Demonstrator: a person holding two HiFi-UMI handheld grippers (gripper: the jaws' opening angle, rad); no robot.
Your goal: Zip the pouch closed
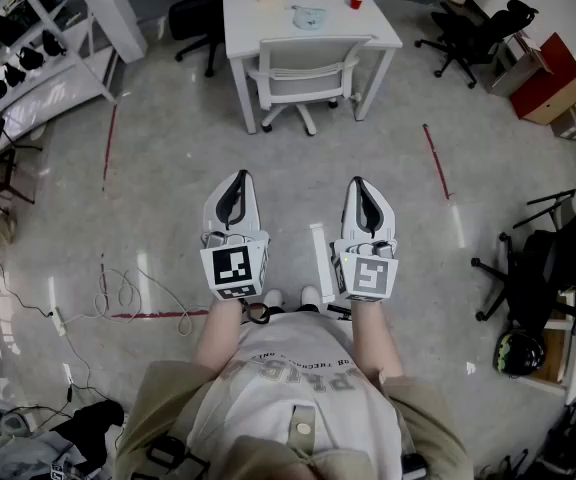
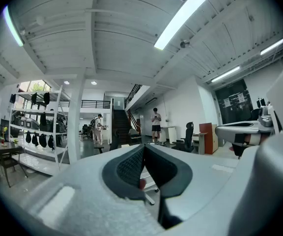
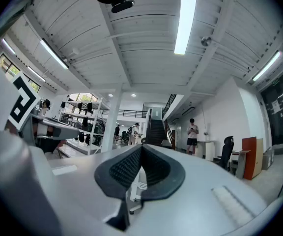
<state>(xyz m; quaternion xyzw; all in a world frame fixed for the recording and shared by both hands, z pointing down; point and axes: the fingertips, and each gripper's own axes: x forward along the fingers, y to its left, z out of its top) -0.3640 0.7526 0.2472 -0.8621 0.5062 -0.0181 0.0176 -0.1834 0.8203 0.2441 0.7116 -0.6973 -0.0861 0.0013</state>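
The head view looks steeply down from over the person (image 1: 293,388) onto the floor (image 1: 158,178), with the left gripper (image 1: 241,177) and right gripper (image 1: 357,181) close below it and the white table (image 1: 268,16) well ahead at the top edge. Each gripper view sits right behind its own jaws and faces level across the room. Both share the staircase (image 2: 121,122) and shelving rack (image 2: 38,132), and each catches the other gripper at one edge.

Our right gripper (image 3: 141,146), jaws shut tip to tip and empty.
Through the gap under the pads we see part of a white chair (image 3: 136,188). Beyond stand a column (image 3: 110,127), stairs (image 3: 156,131) and a person (image 3: 192,135), under a long ceiling light (image 3: 184,18).
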